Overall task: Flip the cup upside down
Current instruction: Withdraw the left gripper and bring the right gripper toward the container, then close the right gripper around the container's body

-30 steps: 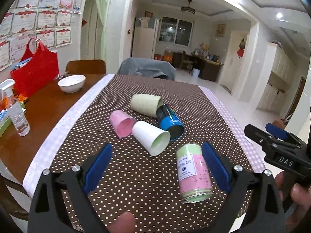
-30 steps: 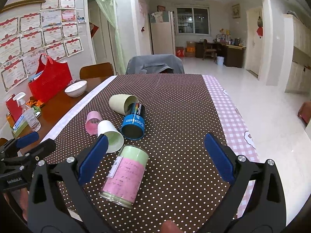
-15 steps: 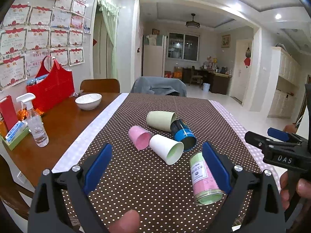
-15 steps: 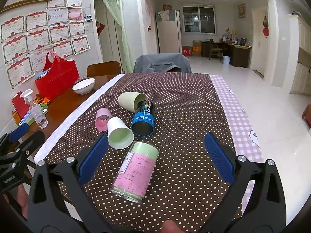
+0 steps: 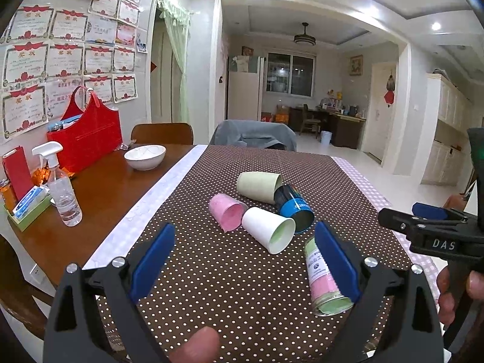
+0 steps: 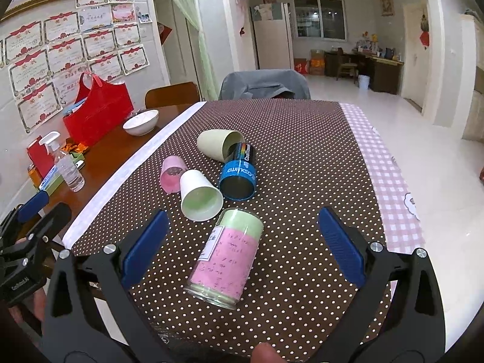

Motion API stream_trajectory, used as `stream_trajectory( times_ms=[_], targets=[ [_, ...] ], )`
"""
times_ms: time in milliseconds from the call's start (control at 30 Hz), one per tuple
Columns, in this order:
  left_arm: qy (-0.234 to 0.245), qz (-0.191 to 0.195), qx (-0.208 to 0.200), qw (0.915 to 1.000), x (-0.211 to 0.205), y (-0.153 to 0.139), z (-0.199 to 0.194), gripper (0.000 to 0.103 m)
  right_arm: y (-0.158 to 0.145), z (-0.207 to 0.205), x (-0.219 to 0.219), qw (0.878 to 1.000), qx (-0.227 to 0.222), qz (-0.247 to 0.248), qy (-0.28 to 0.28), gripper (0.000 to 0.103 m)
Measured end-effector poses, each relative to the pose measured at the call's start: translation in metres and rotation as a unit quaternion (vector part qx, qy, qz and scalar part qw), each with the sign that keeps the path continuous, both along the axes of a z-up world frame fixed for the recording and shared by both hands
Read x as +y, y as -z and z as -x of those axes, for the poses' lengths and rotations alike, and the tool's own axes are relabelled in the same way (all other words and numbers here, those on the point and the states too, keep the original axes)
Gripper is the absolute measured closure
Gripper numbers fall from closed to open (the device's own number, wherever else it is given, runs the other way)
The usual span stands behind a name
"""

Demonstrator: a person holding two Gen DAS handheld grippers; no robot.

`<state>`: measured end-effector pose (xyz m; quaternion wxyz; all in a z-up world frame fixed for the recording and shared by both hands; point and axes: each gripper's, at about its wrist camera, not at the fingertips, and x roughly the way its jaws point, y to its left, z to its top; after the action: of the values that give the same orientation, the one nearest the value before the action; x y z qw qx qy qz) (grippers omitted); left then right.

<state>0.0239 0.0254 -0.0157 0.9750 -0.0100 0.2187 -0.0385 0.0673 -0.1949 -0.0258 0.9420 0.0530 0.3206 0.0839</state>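
Two hand-held grippers hover at the near edge of the table [image 6: 302, 121], both with jaws spread wide and holding nothing: the left gripper [image 5: 242, 260] faces the cluster from the left, the right gripper [image 6: 242, 242] from a little further right, each lined up, it seems, to frame the pile before choosing a cup. Nearest lies a clear cylindrical jar with a pink and green paper label [image 6: 227, 257], on its side on the brown polka-dot tablecloth [image 6: 302, 181], between the right gripper's blue pads [image 6: 143, 246]. Just beyond it a white paper cup with a pale green inside [image 6: 199, 195] lies tipped over, mouth toward the cameras, touching a small pink cup [image 6: 172, 172] on its left and close beside a blue cylindrical tin [image 6: 239, 172] on its right. Behind those, a pale green plastic cup [image 6: 217, 143] lies with its mouth against the tin's far end. Since every cup rests on its side, none is yet upside down; I judge the flip has not begun. Farther left on the bare wood stand a white ceramic bowl [image 5: 145, 155], a clear spray bottle [image 5: 60, 187] and a red tote bag [image 5: 87, 139].
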Motion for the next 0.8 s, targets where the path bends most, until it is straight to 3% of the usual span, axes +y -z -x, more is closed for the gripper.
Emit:
stream_trajectory(
  times_ms=[167, 433, 800],
  targets=[
    [-0.006, 0.001, 0.001, 1.0000, 0.005, 0.005, -0.005, 0.011, 0.008, -0.012, 0.003, 1.000, 0.029, 0.001, 0.000, 0.006],
    [-0.019, 0.001, 0.004, 0.9998, 0.016, 0.018, -0.009, 0.011, 0.038, -0.045, 0.014, 0.993, 0.112, -0.022, -0.017, 0.006],
    [-0.033, 0.013, 0.023, 0.9991, 0.033, 0.041, -0.022, 0.011, 0.081, -0.101, 0.022, 0.966, 0.253, -0.056, -0.021, 0.006]
  ],
)
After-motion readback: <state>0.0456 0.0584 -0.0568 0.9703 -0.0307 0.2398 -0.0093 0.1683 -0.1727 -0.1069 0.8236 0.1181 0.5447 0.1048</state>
